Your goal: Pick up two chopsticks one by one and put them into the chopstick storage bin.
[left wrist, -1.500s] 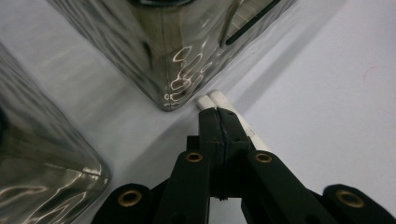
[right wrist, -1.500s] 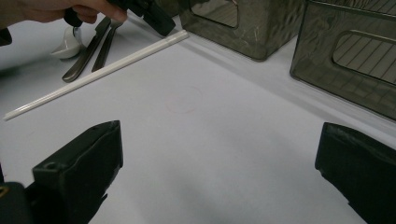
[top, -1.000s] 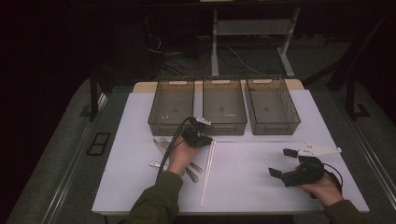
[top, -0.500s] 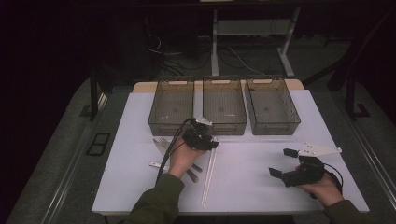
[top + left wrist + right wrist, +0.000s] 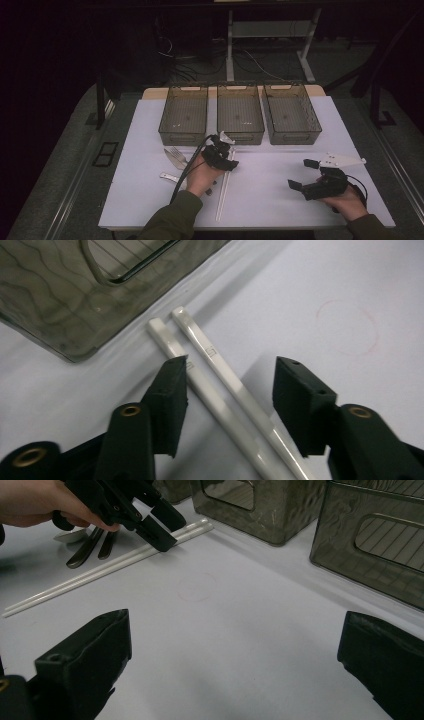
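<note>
Inspection of my left gripper (image 5: 227,390): its jaws have just been opening and now stand partly apart, straddling the pair of long white plastic chopsticks (image 5: 220,390) without pressing on them. The chopsticks lie side by side on the white table sheet (image 5: 280,200), their blunt ends just short of the middle smoky transparent plastic bin (image 5: 240,112).

My right gripper (image 5: 235,655) rests wide apart and empty on the sheet, well clear to the right.

Finding: one pad sits on the outer stick rather than beside it. I judge that closing from here could split the pair or roll one stick away. Recommended: shift sideways until both sticks lie between the pads, lower to the sheet, then close slowly and squarely. The grey metal cutlery (image 5: 175,157) nearby should stay untouched.
</note>
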The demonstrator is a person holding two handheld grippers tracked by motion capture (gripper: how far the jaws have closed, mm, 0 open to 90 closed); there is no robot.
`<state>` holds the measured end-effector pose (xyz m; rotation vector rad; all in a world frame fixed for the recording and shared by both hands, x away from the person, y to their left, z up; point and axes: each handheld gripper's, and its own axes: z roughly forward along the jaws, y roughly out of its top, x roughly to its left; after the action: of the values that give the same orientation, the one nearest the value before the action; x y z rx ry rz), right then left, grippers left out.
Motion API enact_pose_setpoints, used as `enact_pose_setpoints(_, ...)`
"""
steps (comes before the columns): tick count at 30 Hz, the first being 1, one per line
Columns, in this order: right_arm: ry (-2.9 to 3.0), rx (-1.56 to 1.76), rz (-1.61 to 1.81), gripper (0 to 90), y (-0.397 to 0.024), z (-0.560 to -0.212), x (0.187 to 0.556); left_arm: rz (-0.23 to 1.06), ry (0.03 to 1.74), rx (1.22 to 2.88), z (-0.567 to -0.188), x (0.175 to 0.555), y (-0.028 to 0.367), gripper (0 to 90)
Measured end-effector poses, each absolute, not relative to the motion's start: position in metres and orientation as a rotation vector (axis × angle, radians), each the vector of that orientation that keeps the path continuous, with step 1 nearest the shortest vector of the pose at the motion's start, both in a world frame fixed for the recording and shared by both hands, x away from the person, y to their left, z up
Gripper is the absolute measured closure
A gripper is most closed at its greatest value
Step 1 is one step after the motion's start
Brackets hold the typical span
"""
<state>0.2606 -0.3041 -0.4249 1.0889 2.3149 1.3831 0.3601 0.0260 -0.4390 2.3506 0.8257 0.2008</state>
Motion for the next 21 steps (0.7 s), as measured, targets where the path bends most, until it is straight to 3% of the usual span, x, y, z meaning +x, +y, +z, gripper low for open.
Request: enact_pose_setpoints(21,2.322,1.083,1.384,0.8,-0.3024,-0.425,0.2609,0.238,0.758,2.407,-0.4369,0.3598,0.0207,60.2)
